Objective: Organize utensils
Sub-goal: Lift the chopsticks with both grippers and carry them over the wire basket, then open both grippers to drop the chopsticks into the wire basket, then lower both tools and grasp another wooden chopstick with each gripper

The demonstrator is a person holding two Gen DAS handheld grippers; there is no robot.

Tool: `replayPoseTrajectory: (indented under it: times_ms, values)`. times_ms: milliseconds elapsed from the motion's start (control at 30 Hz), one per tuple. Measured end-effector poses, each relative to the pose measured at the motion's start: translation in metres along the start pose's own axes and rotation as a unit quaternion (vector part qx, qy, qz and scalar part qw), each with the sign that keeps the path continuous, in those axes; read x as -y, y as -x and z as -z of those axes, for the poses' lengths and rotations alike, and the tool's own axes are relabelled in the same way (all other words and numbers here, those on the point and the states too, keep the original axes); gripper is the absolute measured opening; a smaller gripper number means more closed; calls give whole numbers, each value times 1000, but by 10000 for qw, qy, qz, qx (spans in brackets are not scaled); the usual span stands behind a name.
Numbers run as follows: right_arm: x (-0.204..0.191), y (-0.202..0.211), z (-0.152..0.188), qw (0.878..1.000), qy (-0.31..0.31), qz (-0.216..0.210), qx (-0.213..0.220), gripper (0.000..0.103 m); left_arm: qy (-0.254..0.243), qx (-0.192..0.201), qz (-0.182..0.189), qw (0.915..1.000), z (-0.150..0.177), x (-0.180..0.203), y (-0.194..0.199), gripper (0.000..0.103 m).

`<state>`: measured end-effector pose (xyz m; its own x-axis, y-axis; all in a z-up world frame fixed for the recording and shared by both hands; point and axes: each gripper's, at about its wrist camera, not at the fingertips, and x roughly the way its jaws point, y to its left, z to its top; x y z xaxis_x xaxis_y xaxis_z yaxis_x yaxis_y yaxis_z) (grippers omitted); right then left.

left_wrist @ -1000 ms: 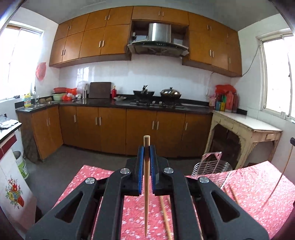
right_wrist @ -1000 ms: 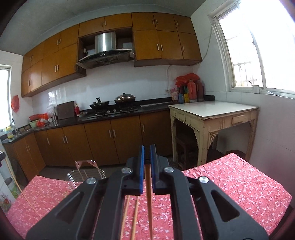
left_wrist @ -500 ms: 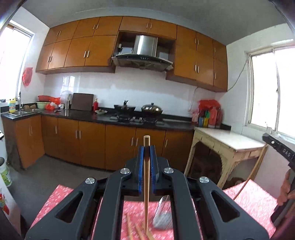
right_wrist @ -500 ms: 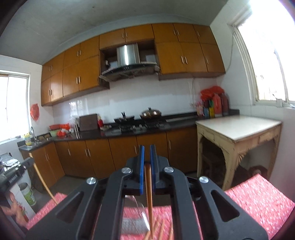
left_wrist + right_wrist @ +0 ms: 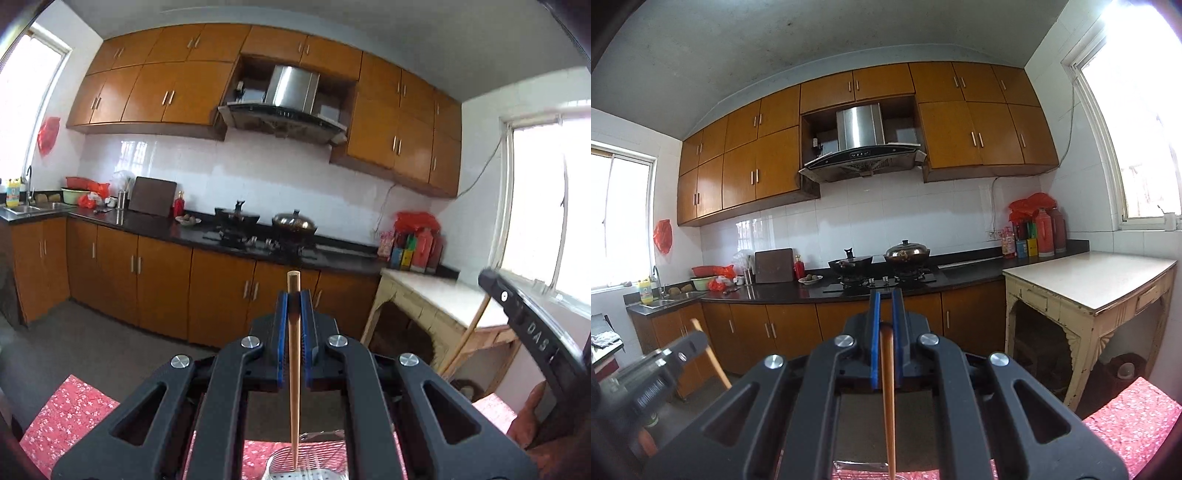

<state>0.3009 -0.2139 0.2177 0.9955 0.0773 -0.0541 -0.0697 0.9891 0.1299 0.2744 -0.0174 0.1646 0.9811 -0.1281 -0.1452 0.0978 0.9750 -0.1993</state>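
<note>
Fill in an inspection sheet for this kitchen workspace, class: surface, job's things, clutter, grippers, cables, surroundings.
Surface: red floral tablecloth, mostly hidden.
Job's things: one wooden chopstick upright in each gripper; metal utensil drainer below the left one.
Clutter: nothing seen on the cloth.
Grippers: left gripper and right gripper both shut on a chopstick.
Cables: one wire along the wall by the window.
Surroundings: range hood, wok, lidded pot, cream side table.

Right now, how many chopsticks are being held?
2. One chopstick stands between the left gripper's fingers, above the wire holder. The other chopstick is in the right gripper. More may be hidden below.
</note>
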Motion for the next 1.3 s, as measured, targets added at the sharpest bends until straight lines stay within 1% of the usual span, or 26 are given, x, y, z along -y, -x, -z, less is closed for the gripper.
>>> replayPoseTrajectory:
  times_ms: [200, 333, 400, 467, 500, 533, 567, 600, 633, 700, 767, 800, 867, 900, 967, 1000, 1033, 1100, 1167, 1200, 1300]
  values:
    - [17, -33, 40, 9976, -238, -10, -646, 7, -46, -424, -101, 9990, 33, -5, -28, 7]
    - [37, -51, 65, 9915, -529, -84, -1185, 8, -54, -753, -200, 9969, 47, -9, -44, 7]
    - [43, -53, 74, 9903, -540, -35, -1279, 9, -32, -918, -278, 9954, 52, -12, -47, 7]
    - [50, -46, 78, 9909, -472, 58, -1261, 18, 21, -919, -296, 9953, 52, -17, -42, 8]
    - [53, -41, 78, 9913, -447, 120, -1235, 33, 29, -914, -308, 9953, 51, -19, -39, 9]
    - [58, -33, 77, 9918, -428, 236, -1184, 43, 17, -896, -329, 9954, 50, -22, -32, 14]
    - [63, -24, 77, 9922, -405, 318, -1137, 45, -4, -864, -364, 9956, 49, -26, -25, 28]
    - [69, -17, 78, 9920, -379, 410, -1128, 45, -26, -836, -399, 9957, 48, -27, -22, 37]
    - [77, -7, 80, 9912, -359, 547, -1148, 46, -62, -785, -451, 9959, 48, -32, -11, 48]
    - [92, 13, 86, 9889, -357, 818, -1184, 49, -141, -754, -509, 9958, 52, -40, 8, 51]
    - [106, 29, 95, 9855, -371, 1012, -1311, 49, -166, -812, -559, 9950, 57, -48, 21, 54]
    - [111, 36, 104, 9833, -378, 1084, -1409, 49, -166, -871, -628, 9941, 64, -56, 34, 55]
    - [120, 53, 129, 9772, -421, 1174, -1719, 49, -129, -944, -696, 9930, 76, -66, 49, 64]
    - [122, 59, 141, 9746, -423, 1183, -1856, 49, -105, -993, -715, 9924, 83, -71, 56, 66]
    - [125, 71, 173, 9674, -408, 1126, -2233, 49, -77, -1177, -791, 9899, 105, -81, 70, 75]
    - [125, 76, 188, 9638, -408, 1079, -2404, 49, -89, -1329, -798, 9879, 120, -86, 77, 76]
    - [124, 82, 208, 9583, -409, 1011, -2643, 48, -108, -1438, -801, 9863, 127, -88, 77, 76]
    - [120, 89, 235, 9502, -416, 848, -2971, 43, -189, -1625, -820, 9831, 148, -91, 82, 76]
    - [110, 98, 265, 9401, -308, 688, -3326, 41, -259, -1878, -797, 9786, 169, -94, 85, 77]
    - [105, 103, 278, 9357, -277, 626, -3460, 40, -254, -2020, -799, 9758, 179, -97, 86, 77]
    - [96, 117, 303, 9259, -318, 497, -3731, 38, -187, -2257, -807, 9707, 199, -104, 91, 77]
